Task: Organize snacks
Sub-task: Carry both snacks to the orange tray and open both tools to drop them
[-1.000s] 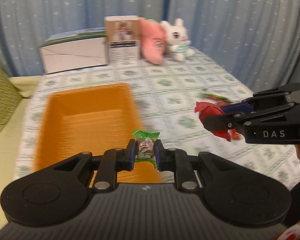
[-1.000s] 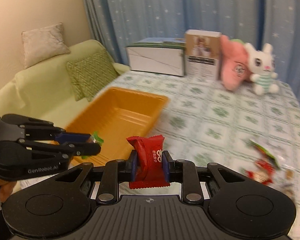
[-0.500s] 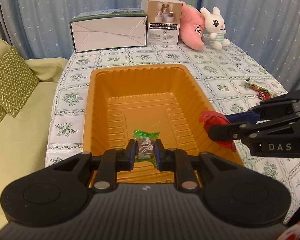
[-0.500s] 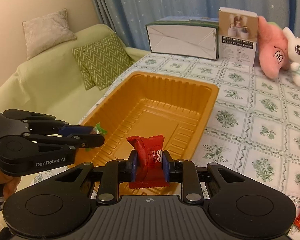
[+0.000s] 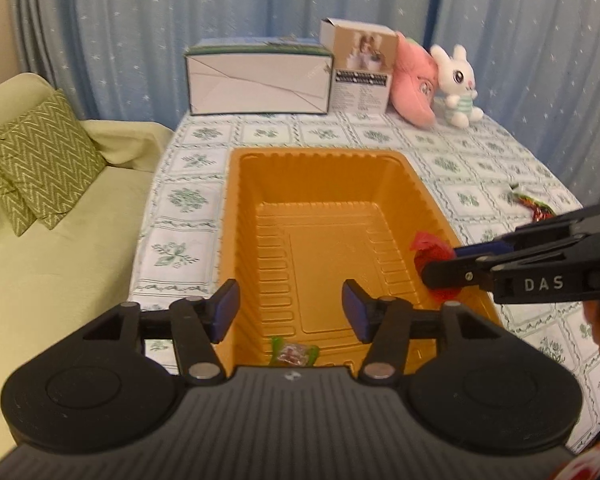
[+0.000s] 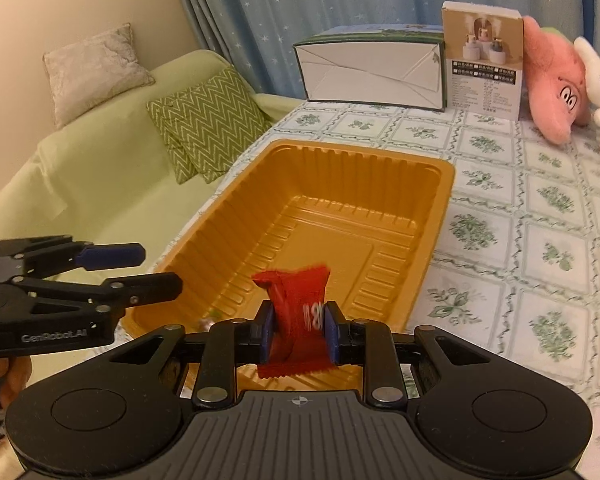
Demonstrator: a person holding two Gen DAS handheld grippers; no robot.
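The orange tray [image 5: 324,160] [image 6: 360,156] sits on the flowered tablecloth. My left gripper [image 5: 290,304] hovers over the tray's near end, its jaws opening with nothing between them. A green-wrapped candy [image 5: 294,354] lies on the tray floor just below them. In the right wrist view the left gripper [image 6: 156,268] shows at the tray's left corner with its fingers apart. My right gripper [image 6: 298,330] is shut on a red snack packet [image 6: 300,300], held upright above the tray's near edge. From the left wrist view the same red snack packet [image 5: 430,244] hangs over the tray's right wall.
A white box [image 5: 258,82], a brown carton [image 5: 360,70], a pink plush [image 5: 414,84] and a white bunny [image 5: 458,88] line the table's far edge. Loose snacks [image 5: 534,204] lie at the right. A green sofa with zigzag cushions [image 5: 40,156] borders the table's left.
The left jaws have spread and the green candy has dropped from them onto the tray floor. Both grippers moved in over the tray; the right still grips the red packet.
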